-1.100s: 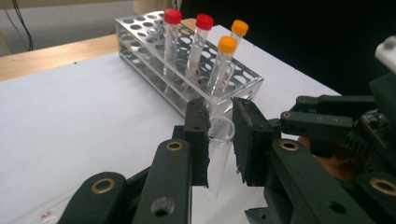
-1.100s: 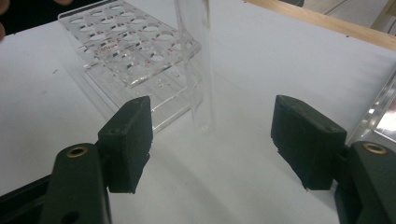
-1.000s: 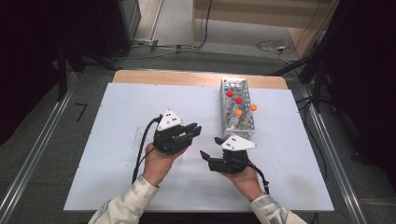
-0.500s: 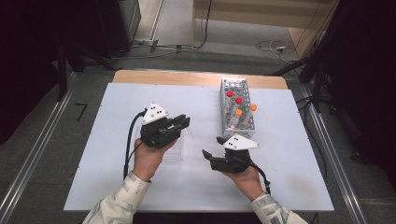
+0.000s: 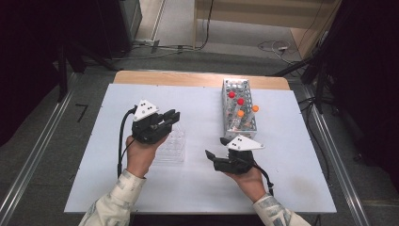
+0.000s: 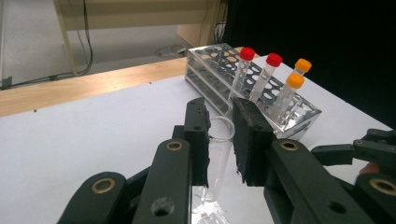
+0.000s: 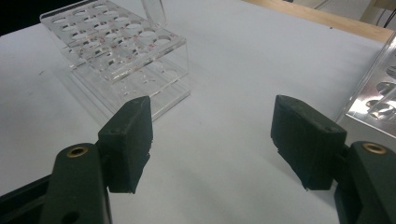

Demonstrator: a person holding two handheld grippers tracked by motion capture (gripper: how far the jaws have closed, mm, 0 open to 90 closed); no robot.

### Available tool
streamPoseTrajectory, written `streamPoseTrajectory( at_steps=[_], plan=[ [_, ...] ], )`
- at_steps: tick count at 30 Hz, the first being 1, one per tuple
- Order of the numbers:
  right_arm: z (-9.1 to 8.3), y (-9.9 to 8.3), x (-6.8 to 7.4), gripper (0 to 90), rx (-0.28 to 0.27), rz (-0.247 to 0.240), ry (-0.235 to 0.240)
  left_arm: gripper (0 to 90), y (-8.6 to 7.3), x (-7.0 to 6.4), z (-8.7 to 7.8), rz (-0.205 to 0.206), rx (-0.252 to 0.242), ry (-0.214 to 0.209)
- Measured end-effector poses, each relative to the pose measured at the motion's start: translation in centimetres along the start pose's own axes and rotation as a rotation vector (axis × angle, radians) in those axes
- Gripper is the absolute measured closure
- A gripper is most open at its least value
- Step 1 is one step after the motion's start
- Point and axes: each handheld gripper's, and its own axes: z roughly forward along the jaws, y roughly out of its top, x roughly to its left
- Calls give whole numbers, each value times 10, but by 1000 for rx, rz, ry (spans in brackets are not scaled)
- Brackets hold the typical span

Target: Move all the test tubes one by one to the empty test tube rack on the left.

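**Uncapped tube held over clear rack**

Left gripper (image 5: 170, 116), at centre left of the high view, clamped on a clear tube (image 6: 219, 154) with no cap; in the left gripper view, tube pinched between both pads, open rim just above them, lower end running down toward the bottom edge. Held over the clear rack (image 5: 170, 147), just below and right of the left hand (image 5: 139, 153). Right gripper (image 5: 212, 155), lower centre of the high view, spread wide with nothing between the pads; in its own view, bare table (image 7: 233, 84) in the gap, clear rack upper left. Metal rack (image 5: 238, 109) in the upper right of the high view, carrying two red-capped (image 6: 247, 53) and two orange-capped tubes (image 6: 295, 80)
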Motion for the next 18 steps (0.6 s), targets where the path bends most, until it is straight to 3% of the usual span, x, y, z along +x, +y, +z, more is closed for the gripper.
streamPoseTrajectory(
  at_steps=[4,18],
  plan=[
    [0,0,-1,282,1,1,-1,771,-2,0,3,23,8,27],
    [-1,-1,-2,281,-6,7,-12,770,-16,-8,19,87,74,60]
  ],
)
